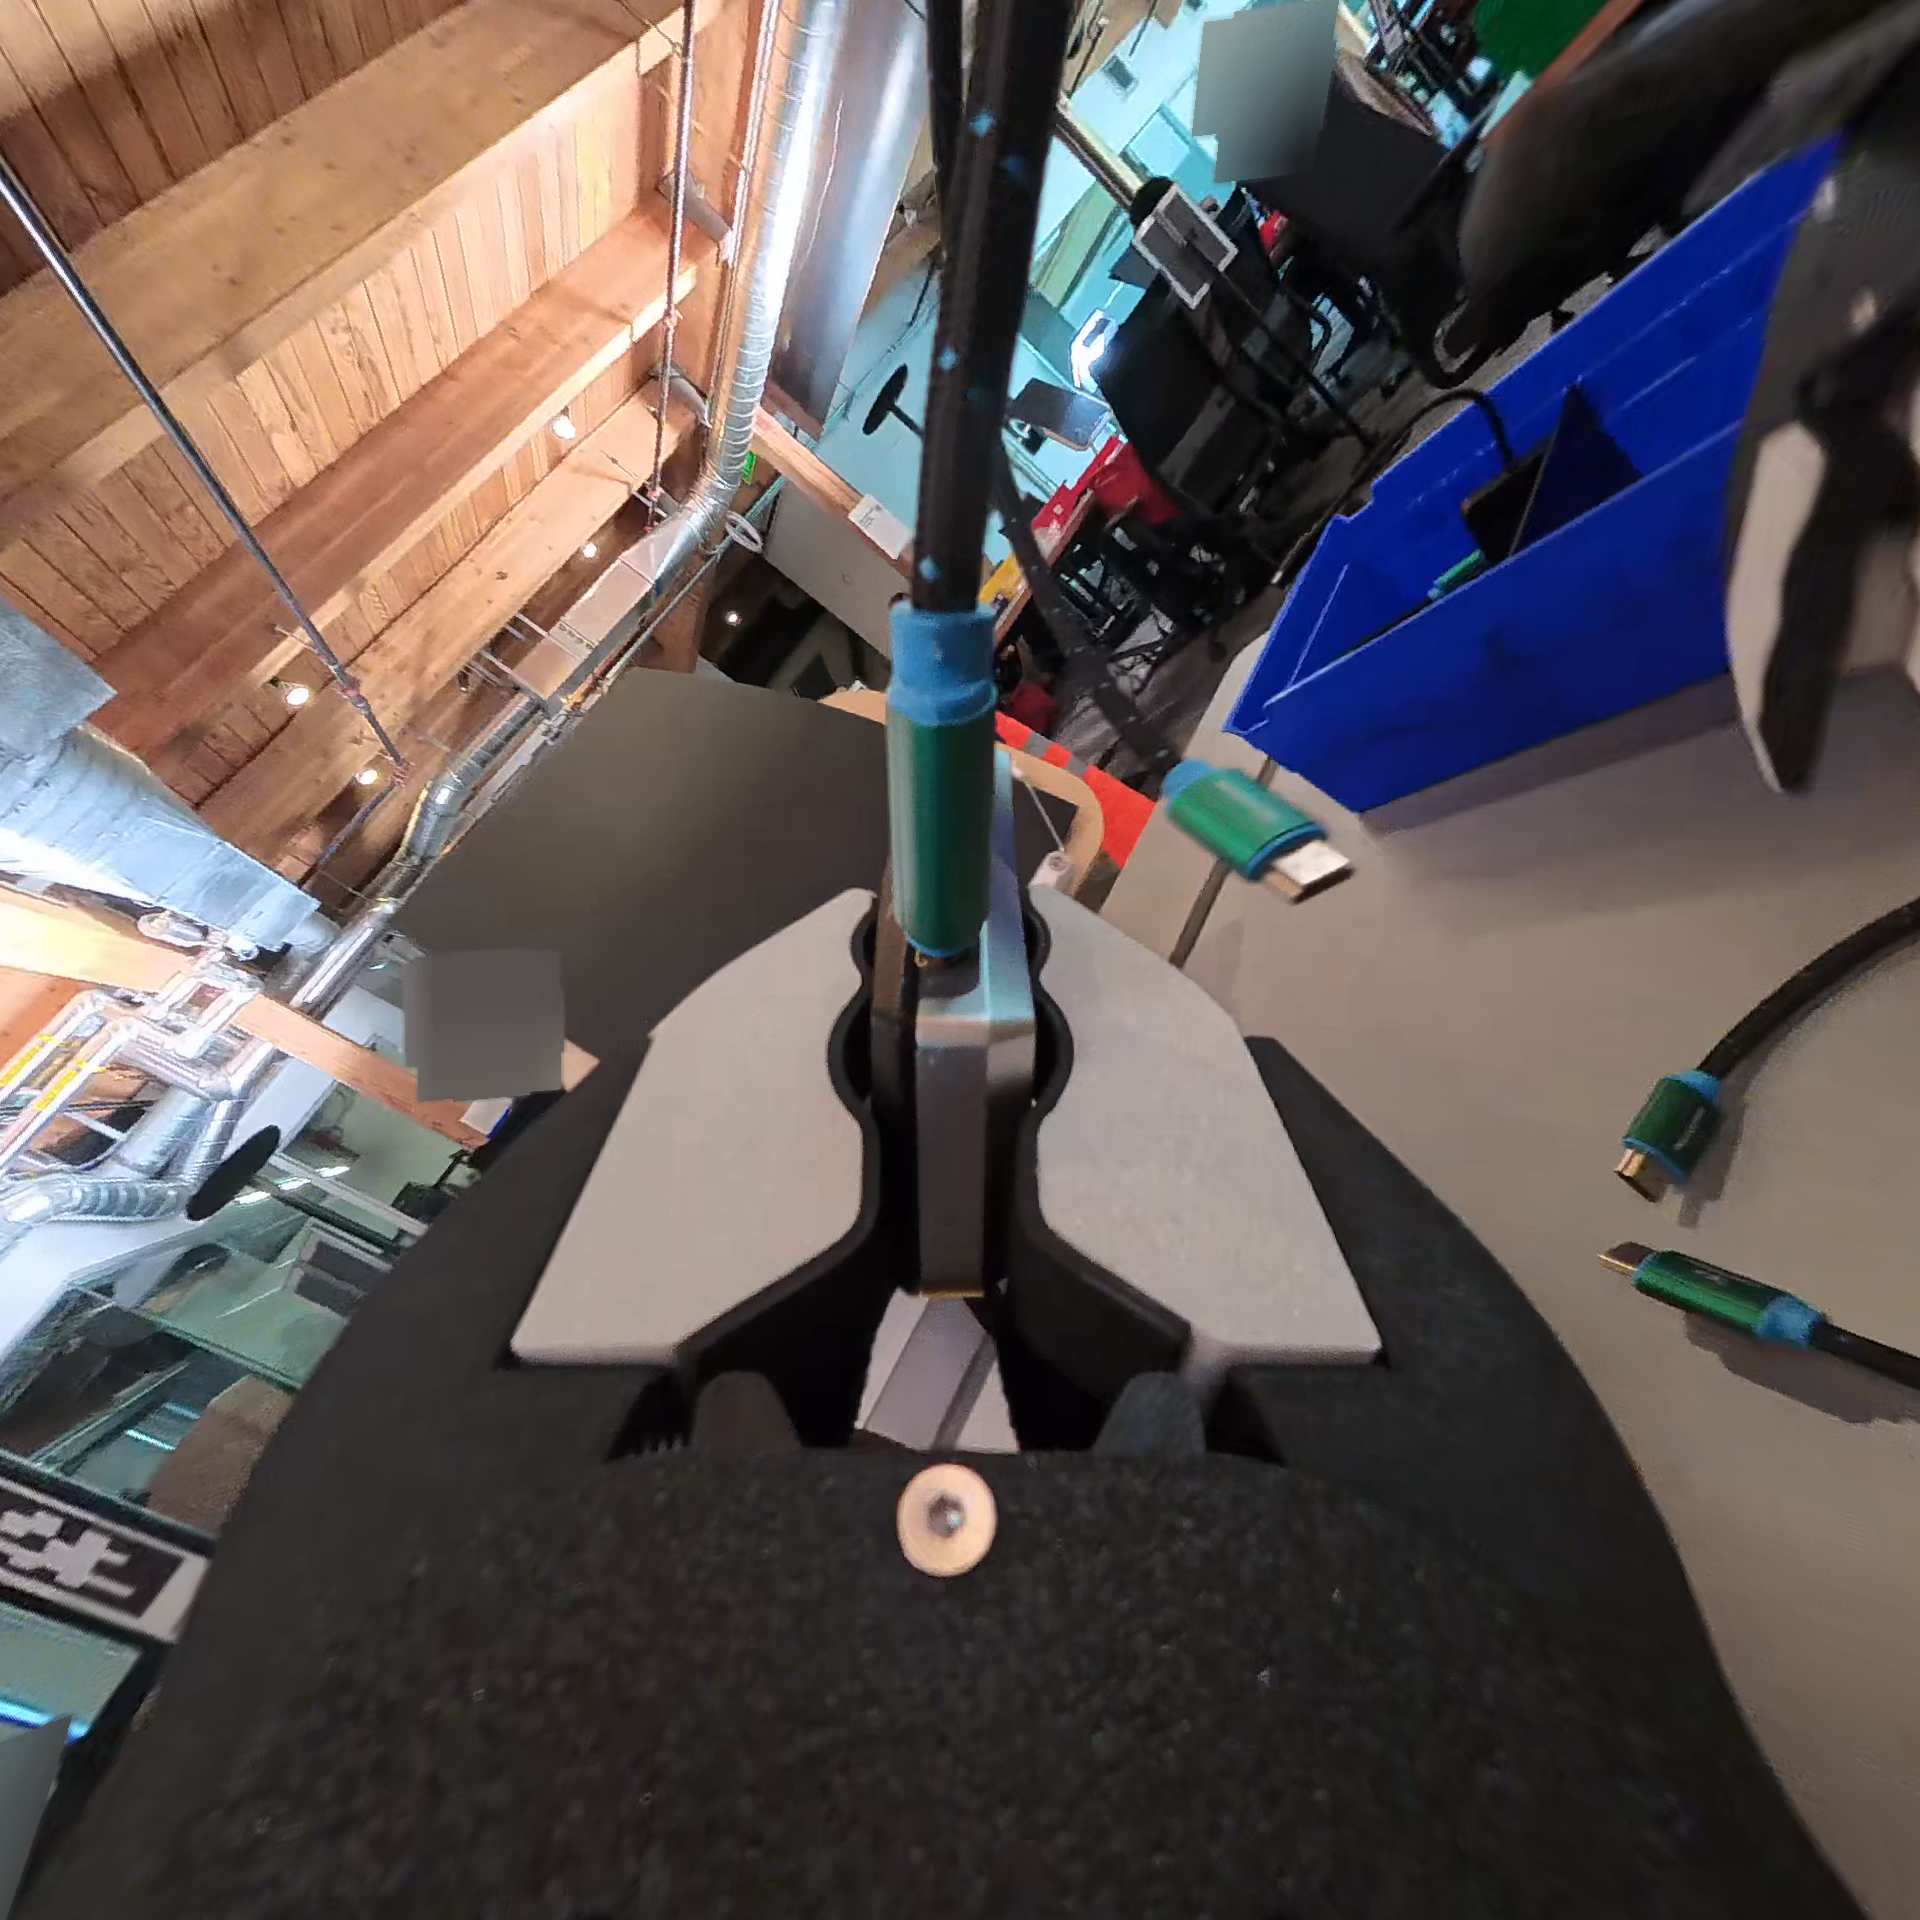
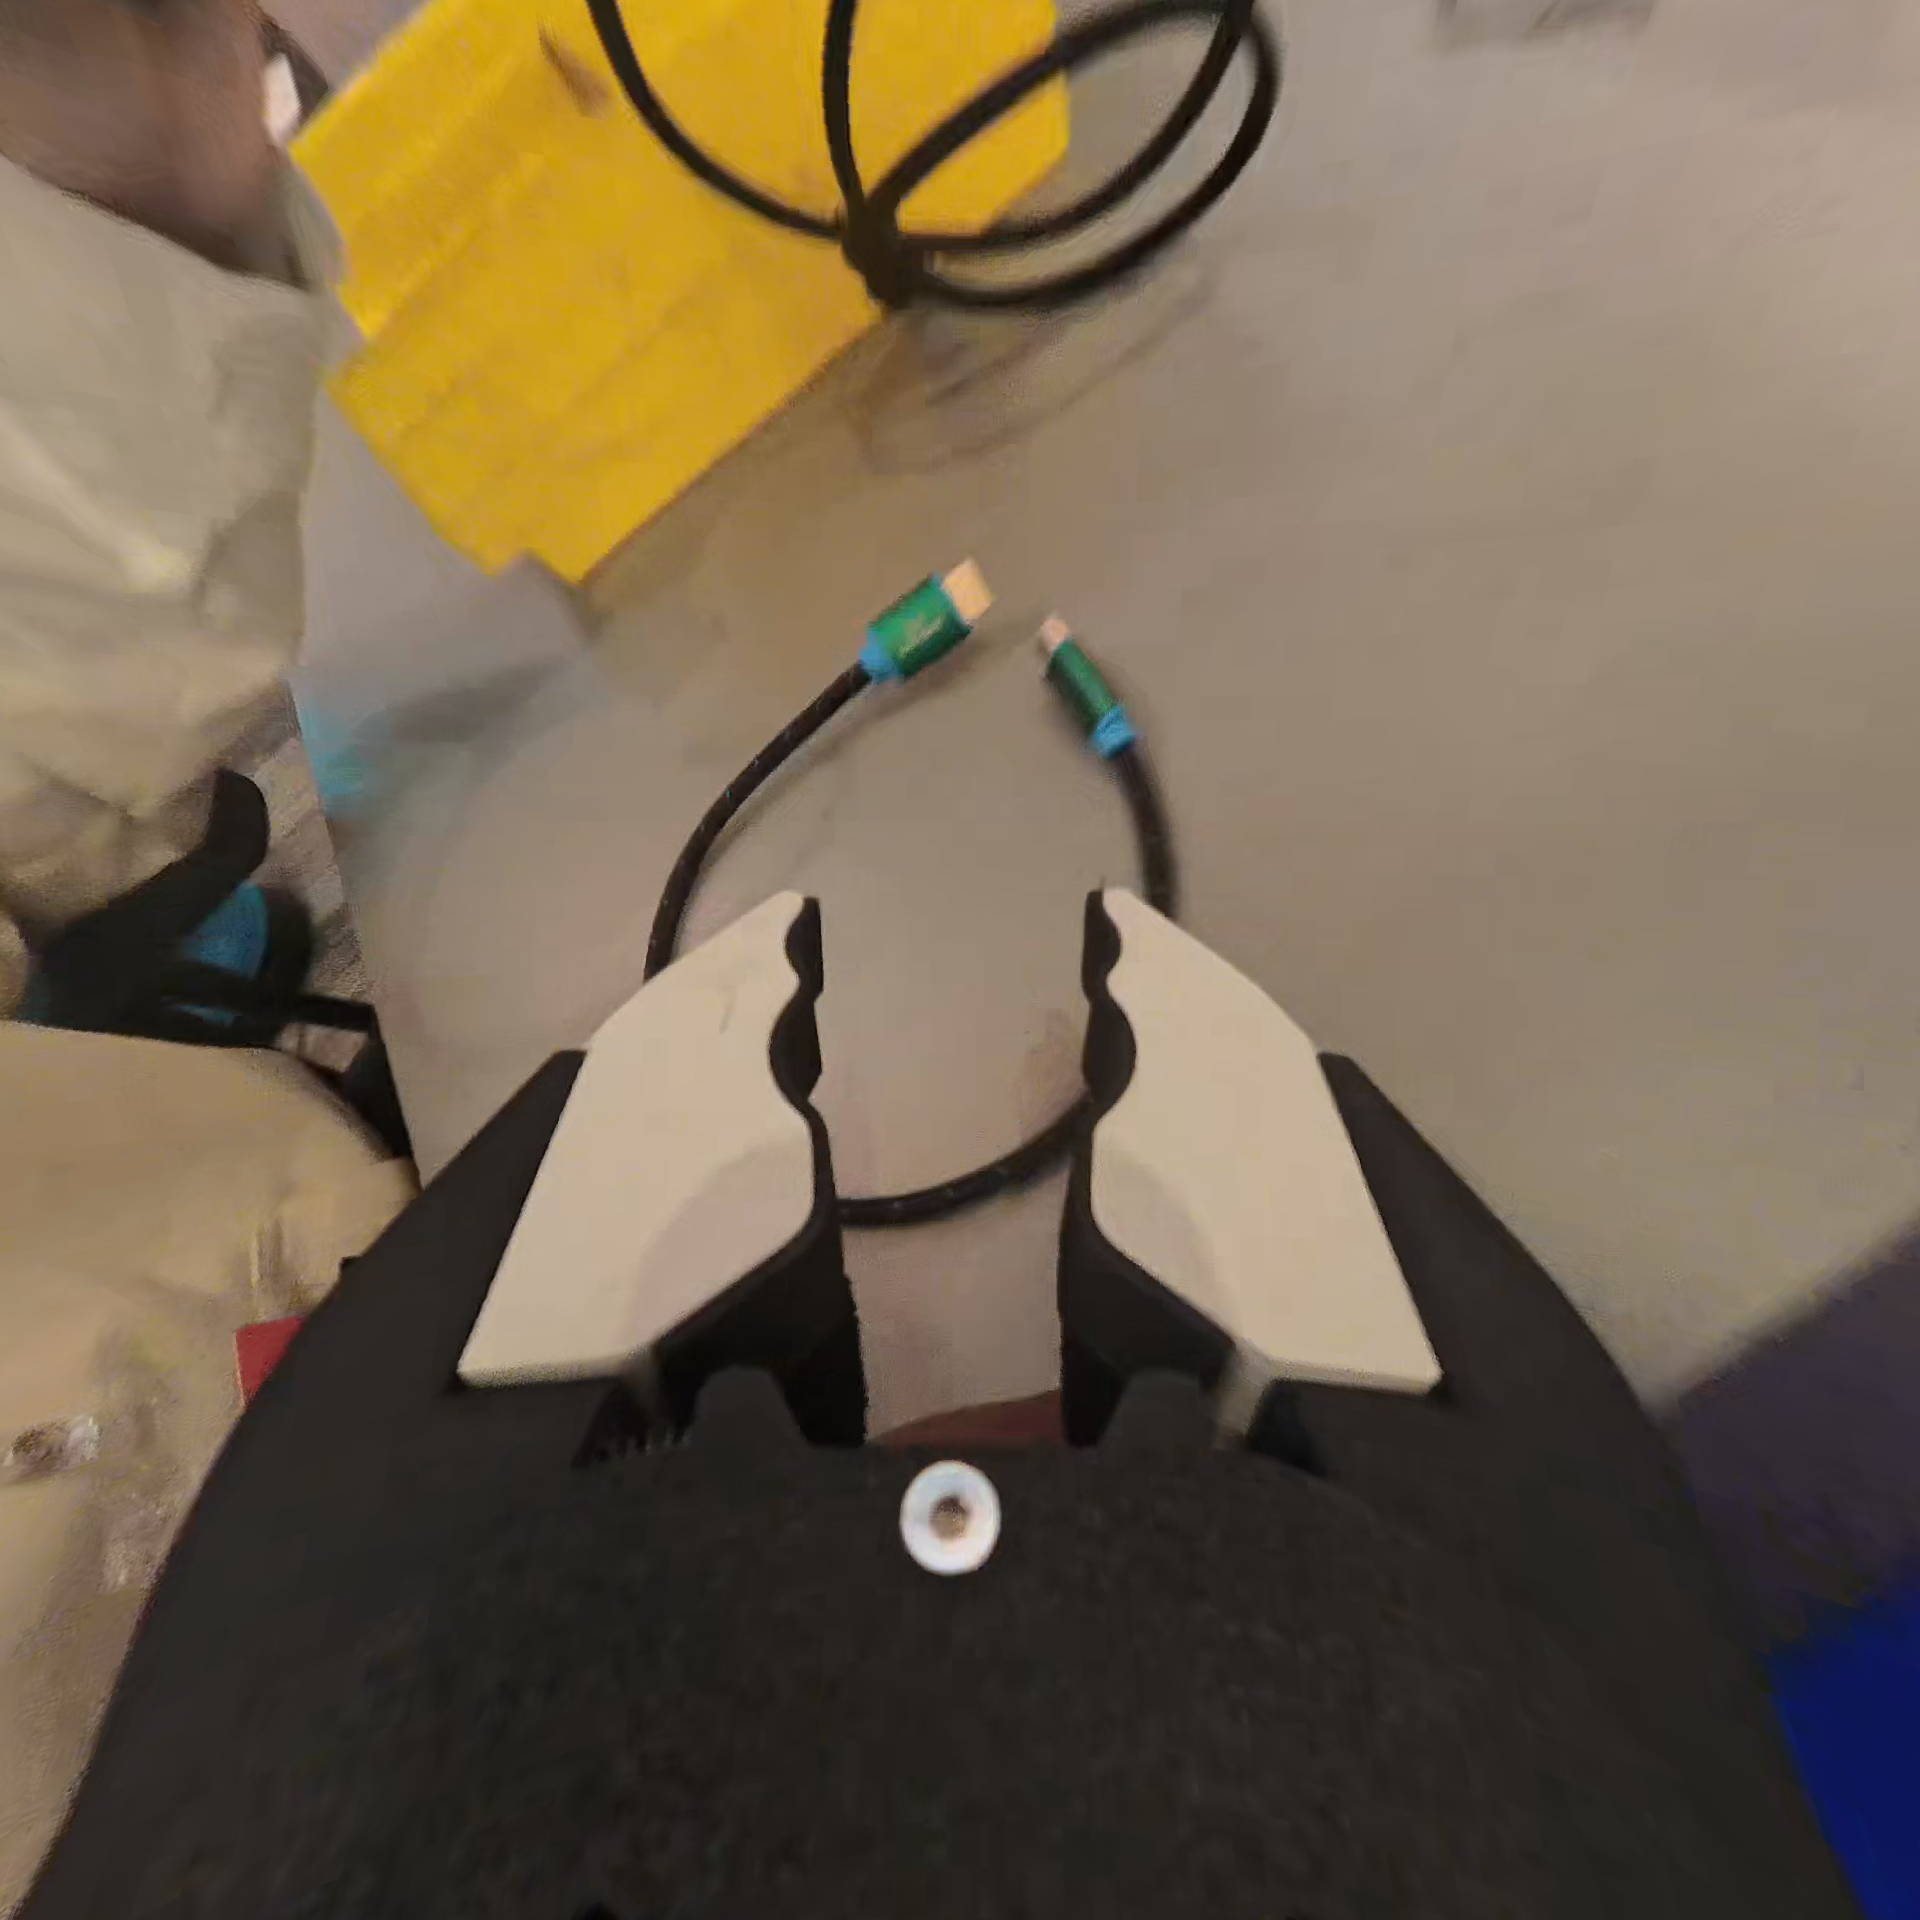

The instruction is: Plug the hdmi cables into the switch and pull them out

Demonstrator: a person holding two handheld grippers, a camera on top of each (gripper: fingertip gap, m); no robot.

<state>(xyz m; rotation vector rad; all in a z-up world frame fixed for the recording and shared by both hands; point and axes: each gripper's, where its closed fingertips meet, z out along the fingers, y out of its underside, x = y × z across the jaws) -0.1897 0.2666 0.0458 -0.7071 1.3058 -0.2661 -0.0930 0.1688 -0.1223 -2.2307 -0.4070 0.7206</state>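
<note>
**Switch aloft, one cable in, three plugs loose**

At the centre of the left wrist view the left gripper (image 1: 951,1049) has its fingers (image 1: 727,1122) clamped on the grey metal switch (image 1: 951,1143), held up off the counter (image 1: 1558,987) and tilted toward the ceiling. One green plug (image 1: 940,831) sits in the switch's far edge, its black braided cable (image 1: 971,312) running to the top of the frame. A free plug (image 1: 1252,826) hangs blurred at centre right, and two more (image 1: 1668,1132) (image 1: 1704,1299) lie on the counter at the right edge, near a blue bin (image 1: 1507,623).

In the right wrist view the right gripper (image 2: 951,1039) is empty, fingers (image 2: 675,1143) apart, above a looped cable (image 2: 717,831) whose two green plugs (image 2: 920,623) (image 2: 1086,686) point toward a yellow bin (image 2: 623,260) at the upper left.

Risks, as I judge them: the switch is pinched only by its narrow sides, so a pull on the seated cable could twist or slide it out. The blur suggests quick motion; a hasty grasp may catch braid rather than plug, and an angled insertion could jam the connector.
</note>
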